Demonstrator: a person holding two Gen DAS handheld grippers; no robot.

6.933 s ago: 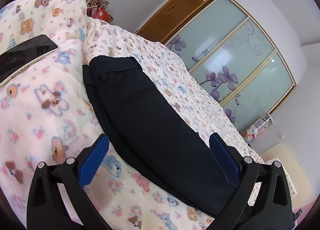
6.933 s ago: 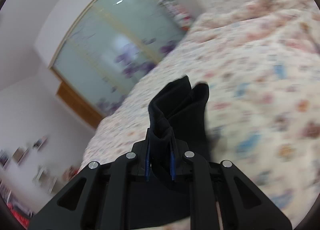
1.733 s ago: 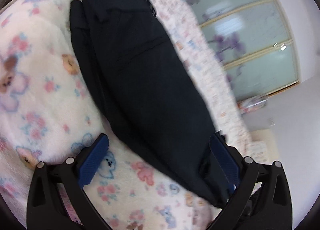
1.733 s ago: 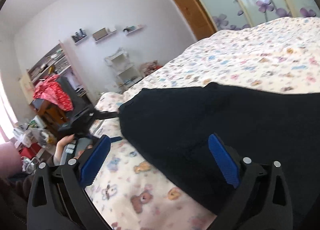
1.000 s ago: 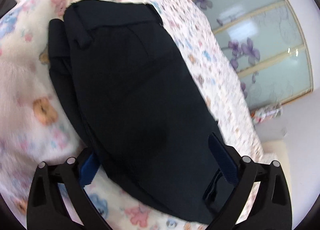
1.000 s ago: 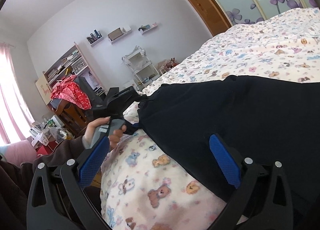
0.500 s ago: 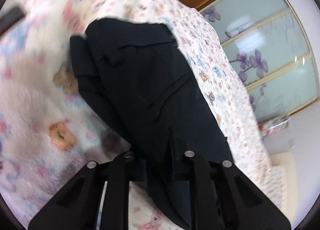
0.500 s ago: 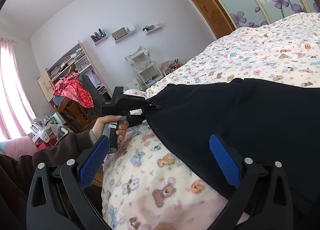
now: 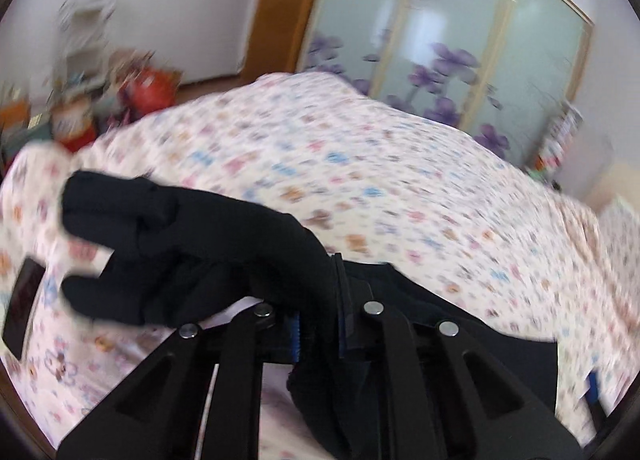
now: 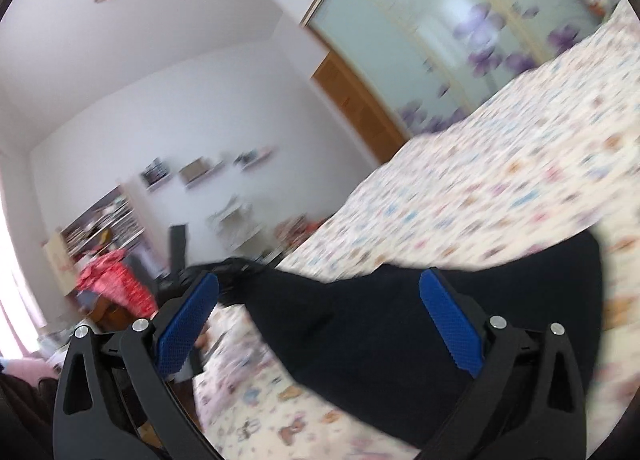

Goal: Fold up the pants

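The black pants (image 9: 208, 244) hang lifted from my left gripper (image 9: 318, 334), which is shut on a bunch of the fabric; the free end droops to the left above the bed. In the right wrist view the pants (image 10: 380, 324) stretch across the bear-print blanket (image 10: 280, 400). My right gripper (image 10: 320, 324) is open, its blue pads (image 10: 448, 320) spread on either side of the cloth, holding nothing. The view is blurred by motion.
The bed with its bear-print cover (image 9: 400, 188) fills the middle. A dark phone (image 9: 24, 300) lies on the blanket at left. Glass wardrobe doors (image 9: 460, 40) and a wooden door (image 9: 280, 8) stand behind. Shelves and clutter (image 10: 104, 252) are at left.
My left gripper has lifted the pinched part of the pants off the bed and swung upward. The right gripper stays open and has tilted toward the wardrobe.
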